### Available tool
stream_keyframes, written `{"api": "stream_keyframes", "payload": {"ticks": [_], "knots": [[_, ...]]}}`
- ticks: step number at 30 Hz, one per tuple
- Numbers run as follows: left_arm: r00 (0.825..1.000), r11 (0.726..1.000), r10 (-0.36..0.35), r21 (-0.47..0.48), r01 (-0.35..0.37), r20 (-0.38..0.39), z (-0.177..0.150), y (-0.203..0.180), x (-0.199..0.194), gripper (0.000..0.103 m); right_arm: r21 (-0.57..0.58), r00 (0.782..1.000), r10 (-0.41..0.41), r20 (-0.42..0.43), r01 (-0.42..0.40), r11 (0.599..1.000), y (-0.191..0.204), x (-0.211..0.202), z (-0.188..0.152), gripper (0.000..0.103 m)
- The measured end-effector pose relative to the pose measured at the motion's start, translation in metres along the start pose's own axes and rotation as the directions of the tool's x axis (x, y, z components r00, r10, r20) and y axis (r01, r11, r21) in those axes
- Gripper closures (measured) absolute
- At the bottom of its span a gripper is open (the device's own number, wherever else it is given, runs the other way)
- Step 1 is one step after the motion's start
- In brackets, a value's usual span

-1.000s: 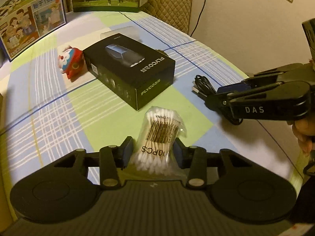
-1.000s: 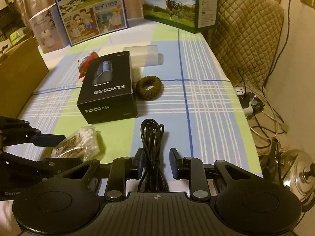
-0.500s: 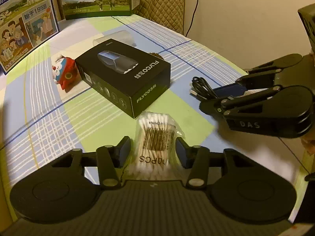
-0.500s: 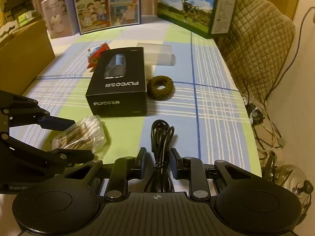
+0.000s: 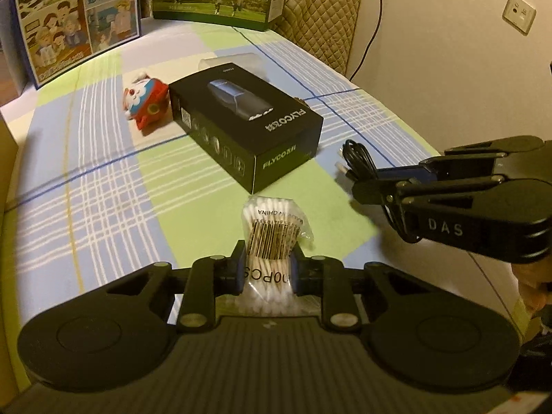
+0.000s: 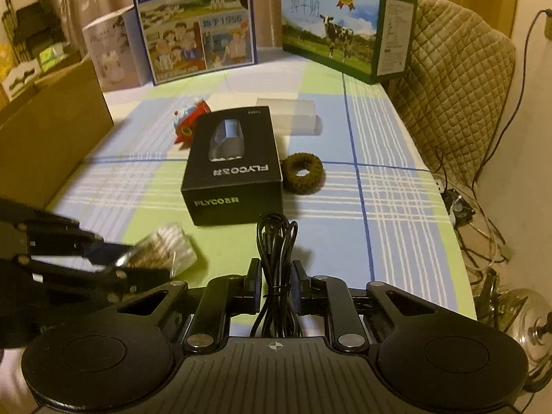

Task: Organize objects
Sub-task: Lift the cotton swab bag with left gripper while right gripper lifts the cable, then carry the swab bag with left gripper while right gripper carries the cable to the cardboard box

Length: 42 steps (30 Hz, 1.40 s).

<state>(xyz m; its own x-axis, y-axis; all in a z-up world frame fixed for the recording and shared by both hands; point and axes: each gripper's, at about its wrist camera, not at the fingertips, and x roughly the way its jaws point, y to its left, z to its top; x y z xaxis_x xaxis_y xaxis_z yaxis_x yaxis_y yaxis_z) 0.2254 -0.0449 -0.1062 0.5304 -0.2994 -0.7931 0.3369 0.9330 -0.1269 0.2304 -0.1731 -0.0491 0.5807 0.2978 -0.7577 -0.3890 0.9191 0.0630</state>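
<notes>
A clear bag of cotton swabs [image 5: 274,234] sits squeezed between the pads of my left gripper [image 5: 267,272], which is shut on it; in the right wrist view the bag [image 6: 169,245] looks blurred at that gripper's tips. A coiled black cable [image 6: 276,241] runs between the fingers of my right gripper [image 6: 276,286], which is shut on it near the table's front edge. The left wrist view shows the cable [image 5: 358,162] poking out past the right gripper from the side. A black FLYCO box [image 6: 234,169] lies just beyond both.
A red toy [image 6: 189,120], a clear plastic case [image 6: 293,117] and a brown hair tie [image 6: 303,172] lie around the box on the checked tablecloth [image 6: 390,189]. Two milk cartons [image 6: 193,24] [image 6: 345,27] stand at the back, a cardboard box [image 6: 45,138] at the left, a quilted chair [image 6: 455,79] on the right.
Both grippers' fingers have closed in: the left onto the swab bag, the right onto the cable. Both cameras have tilted up, showing more of the table's far end.
</notes>
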Motion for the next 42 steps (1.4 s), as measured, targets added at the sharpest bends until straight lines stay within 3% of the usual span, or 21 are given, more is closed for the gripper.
{"api": "stream_keyframes", "payload": {"ticks": [12, 24, 32, 42], "knots": [[0.996, 0.995, 0.039, -0.096, -0.031, 0.080, -0.019, -0.009, -0.088, 0.083, 0.115, 0.998, 0.046, 0.039, -0.051, 0.992, 0.033, -0.078, -0.027, 0.090], [0.981, 0.981, 0.079, -0.191, -0.044, 0.176, -0.047, -0.016, -0.188, 0.083, 0.071, 0.988, 0.084, 0.129, -0.094, 0.993, 0.081, -0.154, -0.027, 0.090], [0.966, 0.969, 0.133, -0.233, -0.080, 0.223, -0.064, -0.005, -0.232, 0.083, 0.016, 0.978, 0.145, 0.148, -0.149, 0.989, 0.115, -0.167, -0.018, 0.090], [0.950, 0.942, 0.227, -0.295, -0.158, 0.216, -0.081, 0.032, -0.266, 0.083, -0.057, 0.967, 0.224, 0.124, -0.219, 0.974, 0.157, -0.155, -0.010, 0.089]]}}
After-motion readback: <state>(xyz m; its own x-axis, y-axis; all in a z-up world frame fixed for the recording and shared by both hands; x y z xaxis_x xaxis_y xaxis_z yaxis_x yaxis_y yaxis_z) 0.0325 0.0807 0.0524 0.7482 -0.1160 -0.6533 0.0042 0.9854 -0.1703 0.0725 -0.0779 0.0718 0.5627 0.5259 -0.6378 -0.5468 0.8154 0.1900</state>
